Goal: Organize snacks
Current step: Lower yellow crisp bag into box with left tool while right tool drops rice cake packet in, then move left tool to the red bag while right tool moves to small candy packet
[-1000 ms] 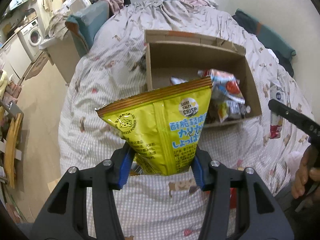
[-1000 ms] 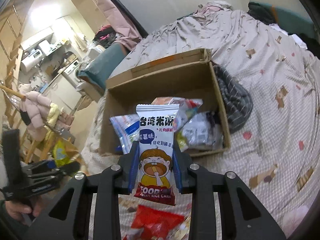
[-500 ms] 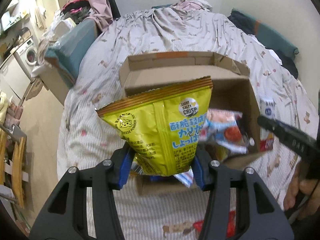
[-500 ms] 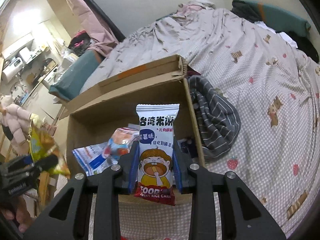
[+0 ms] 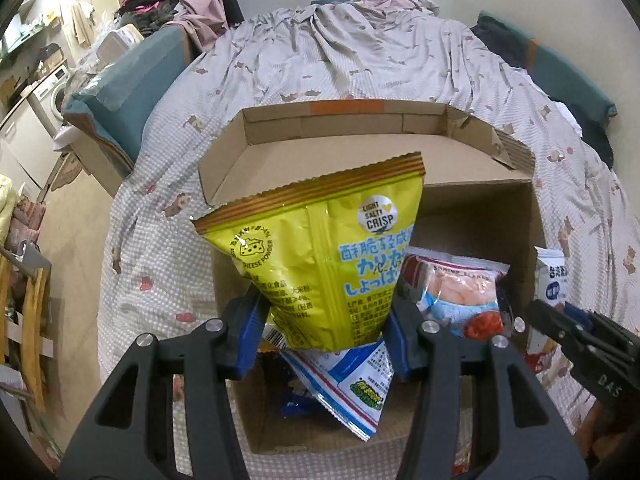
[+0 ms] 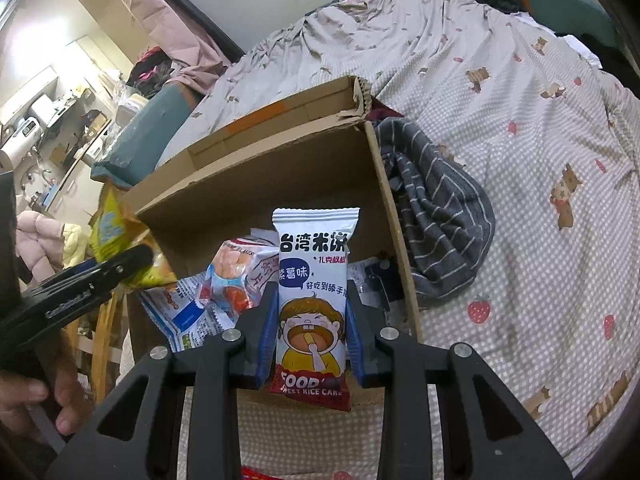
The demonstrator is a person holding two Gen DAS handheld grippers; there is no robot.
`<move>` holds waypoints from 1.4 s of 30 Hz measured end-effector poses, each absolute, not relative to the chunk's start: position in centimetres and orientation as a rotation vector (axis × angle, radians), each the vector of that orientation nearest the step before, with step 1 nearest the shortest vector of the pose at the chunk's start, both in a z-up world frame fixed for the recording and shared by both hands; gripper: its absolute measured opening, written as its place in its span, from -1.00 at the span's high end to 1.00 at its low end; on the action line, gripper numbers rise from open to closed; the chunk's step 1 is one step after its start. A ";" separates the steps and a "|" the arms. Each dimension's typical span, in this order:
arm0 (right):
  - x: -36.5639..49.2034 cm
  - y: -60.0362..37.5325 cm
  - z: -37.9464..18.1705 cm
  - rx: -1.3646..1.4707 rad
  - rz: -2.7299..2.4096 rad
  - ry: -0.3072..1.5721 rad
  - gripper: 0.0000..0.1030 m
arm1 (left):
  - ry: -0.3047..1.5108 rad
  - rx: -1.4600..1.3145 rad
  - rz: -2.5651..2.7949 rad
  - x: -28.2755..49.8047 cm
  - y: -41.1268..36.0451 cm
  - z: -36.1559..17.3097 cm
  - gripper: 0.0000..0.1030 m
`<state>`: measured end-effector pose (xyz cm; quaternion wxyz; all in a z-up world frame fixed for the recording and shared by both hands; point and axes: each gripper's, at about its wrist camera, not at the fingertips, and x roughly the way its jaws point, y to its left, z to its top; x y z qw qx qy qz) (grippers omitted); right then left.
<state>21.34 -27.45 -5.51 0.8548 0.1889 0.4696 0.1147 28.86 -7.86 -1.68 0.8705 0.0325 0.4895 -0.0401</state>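
the left gripper (image 5: 326, 328) is clamped on a yellow chip bag (image 5: 320, 256); the right gripper (image 6: 311, 328) is clamped on a rice cake packet (image 6: 313, 300), both above the cardboard box (image 5: 472, 168).

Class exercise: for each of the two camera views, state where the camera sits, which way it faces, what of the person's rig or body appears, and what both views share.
Left wrist: sits on the left gripper, looking along its fingers over the cardboard box on the bed; the yellow chip bag is clamped in front.
Right wrist: sits on the right gripper, facing the box from its right side, clamping the rice cake packet; a hand shows at the left edge.
Shared: box, shrimp snack bag, each other's gripper.
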 end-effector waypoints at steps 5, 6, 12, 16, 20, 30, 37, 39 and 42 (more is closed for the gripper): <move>21.5 -27.4 -5.6 0.406 0.247 0.994 0.37 | 1.031 0.069 -0.088 29.0 -7.8 -2.1 0.05; 21.5 -27.4 -5.6 0.407 0.249 0.994 0.37 | 1.027 0.072 -0.087 28.9 -7.8 -2.1 0.05; 21.7 -27.5 -5.5 0.418 0.251 0.992 0.33 | 1.025 0.066 -0.089 28.6 -7.7 -1.8 -0.05; 21.7 -27.8 -5.4 0.444 0.260 0.984 0.33 | 1.011 0.055 -0.106 28.2 -7.6 -1.2 -0.49; 21.5 -28.1 -5.1 0.455 0.256 0.964 -0.32 | 1.019 0.036 -0.115 27.7 -7.3 -0.9 -0.50; 21.1 -28.5 -4.7 0.471 0.251 0.960 -0.35 | 1.035 0.023 -0.105 26.2 -6.5 -0.5 -0.50; 20.2 -29.2 -4.6 0.494 0.237 0.966 -0.35 | 1.044 0.018 -0.132 23.3 -6.6 -0.4 -0.50; 19.8 -29.6 -4.6 0.508 0.236 0.968 -0.35 | 1.045 0.017 -0.140 22.5 -6.7 -0.3 -0.50; 19.3 -30.2 -4.6 0.539 0.226 0.971 -0.35 | 1.045 0.021 -0.143 21.5 -6.7 -0.1 -0.50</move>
